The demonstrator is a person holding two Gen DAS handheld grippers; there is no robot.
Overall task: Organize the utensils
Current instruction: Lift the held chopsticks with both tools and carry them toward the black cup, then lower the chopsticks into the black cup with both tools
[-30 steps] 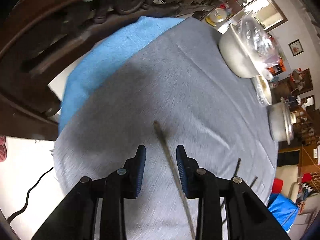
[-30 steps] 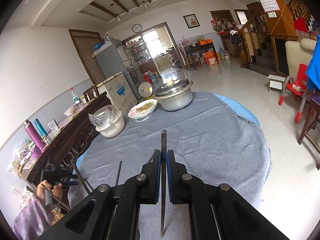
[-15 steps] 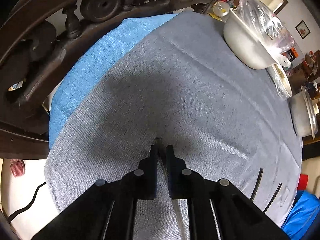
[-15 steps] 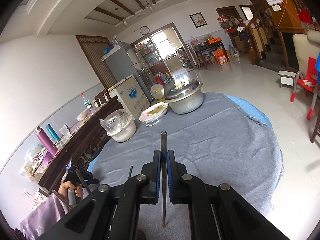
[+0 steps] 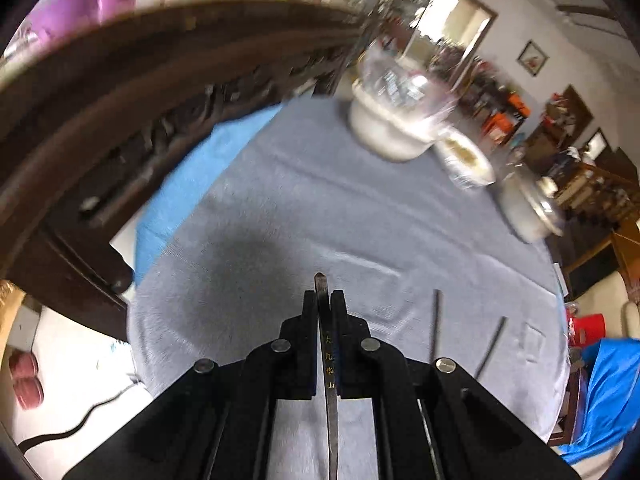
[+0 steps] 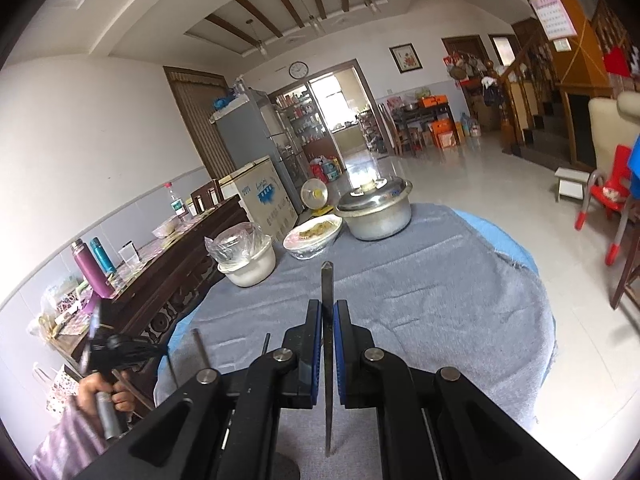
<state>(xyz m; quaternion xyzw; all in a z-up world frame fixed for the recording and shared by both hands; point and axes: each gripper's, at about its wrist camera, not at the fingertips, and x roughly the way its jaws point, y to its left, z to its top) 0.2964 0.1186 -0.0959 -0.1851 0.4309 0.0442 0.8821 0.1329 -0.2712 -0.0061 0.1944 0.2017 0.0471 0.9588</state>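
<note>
My left gripper [image 5: 323, 295] is shut on a dark chopstick [image 5: 328, 360] with gold characters, held above the grey tablecloth [image 5: 320, 208]. Its tip pokes out just past the pads. Two more dark chopsticks [image 5: 434, 326] [image 5: 490, 346] lie on the cloth to the right. My right gripper [image 6: 327, 304] is shut on another dark chopstick [image 6: 327, 340], which points away over the table. In the right wrist view the two loose chopsticks [image 6: 200, 354] [image 6: 265, 350] lie at lower left. The left gripper [image 6: 116, 350] shows there, blurred, in a person's hand [image 6: 100, 392].
At the table's far side stand a white bowl covered with a plastic bag [image 6: 248, 264], a bowl of food [image 6: 314, 234] and a lidded metal pot [image 6: 376, 208]. A dark carved wooden sideboard [image 5: 120, 100] runs close along the left. A blue cloth [image 5: 192, 184] shows under the grey one.
My left gripper closed on the chopstick that lay on the cloth and lifted it, and its view swung up towards the bowls. The right gripper kept its chopstick and barely moved.
</note>
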